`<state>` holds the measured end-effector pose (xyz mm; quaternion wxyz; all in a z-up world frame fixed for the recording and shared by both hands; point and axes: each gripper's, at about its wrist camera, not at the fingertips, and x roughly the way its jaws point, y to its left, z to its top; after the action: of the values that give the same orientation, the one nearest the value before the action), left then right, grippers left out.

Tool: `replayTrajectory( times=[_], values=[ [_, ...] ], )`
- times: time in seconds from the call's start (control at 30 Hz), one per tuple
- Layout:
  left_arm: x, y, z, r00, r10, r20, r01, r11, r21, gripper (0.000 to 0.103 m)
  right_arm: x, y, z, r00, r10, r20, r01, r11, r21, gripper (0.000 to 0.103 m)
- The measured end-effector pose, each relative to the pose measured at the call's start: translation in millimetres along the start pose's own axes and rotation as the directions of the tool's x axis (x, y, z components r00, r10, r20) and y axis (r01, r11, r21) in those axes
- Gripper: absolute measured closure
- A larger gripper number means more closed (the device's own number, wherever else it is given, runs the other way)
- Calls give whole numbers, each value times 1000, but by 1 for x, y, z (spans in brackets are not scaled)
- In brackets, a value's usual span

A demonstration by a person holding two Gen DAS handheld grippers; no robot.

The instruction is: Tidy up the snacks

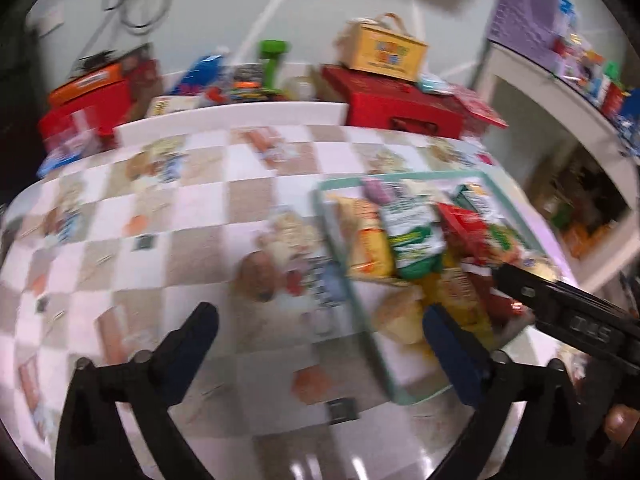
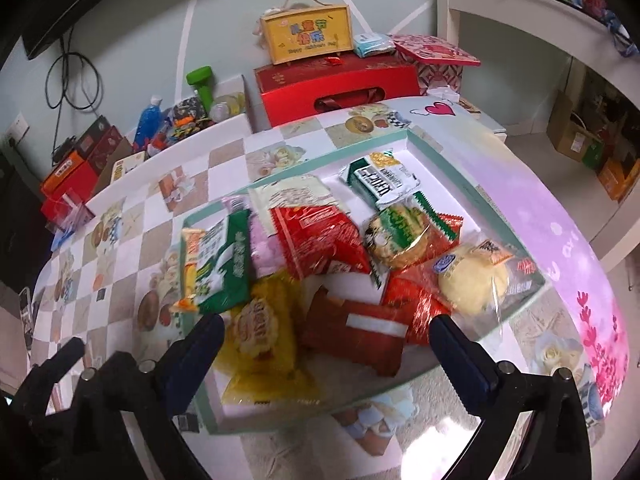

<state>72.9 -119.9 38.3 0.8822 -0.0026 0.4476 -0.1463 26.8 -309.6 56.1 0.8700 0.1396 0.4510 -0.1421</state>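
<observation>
A white tray with a pale green rim lies on the checked tablecloth and holds several wrapped snacks: a green packet, a red packet, a yellow packet, a dark red packet and a pale round bun. My right gripper hangs open above the tray's near end, nothing between its fingers. My left gripper is open over the tablecloth at the tray's left rim, its right finger over the snacks. The right gripper's black body enters that view from the right.
Along the table's far edge stand a red gift box with a yellow handled box on it, a green bottle, a blue bottle and red and orange boxes. A white shelf unit stands at the right.
</observation>
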Motion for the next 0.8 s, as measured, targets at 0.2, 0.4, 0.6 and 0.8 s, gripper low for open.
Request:
replayTrajectory(
  times=[0.2, 0.4, 0.6, 0.8],
  values=[
    [-6, 21, -22, 985, 173, -11, -173, 985, -7, 0, -4, 13, -20, 1000, -5, -16, 5, 999, -33, 0],
    [-6, 35, -46, 950, 309, -48, -309, 951, 10, 0, -5, 27, -43, 999, 6, -32, -8, 998, -67, 0],
    [-3, 45, -57, 948, 306, -86, -310, 950, -36, 0, -1, 36, -55, 999, 3, -37, -7, 995, -101, 0],
    [1, 47, -58, 951, 293, -95, -298, 954, -44, 0, 4, 38, -61, 999, -6, -39, 2, 993, -117, 0]
  ],
)
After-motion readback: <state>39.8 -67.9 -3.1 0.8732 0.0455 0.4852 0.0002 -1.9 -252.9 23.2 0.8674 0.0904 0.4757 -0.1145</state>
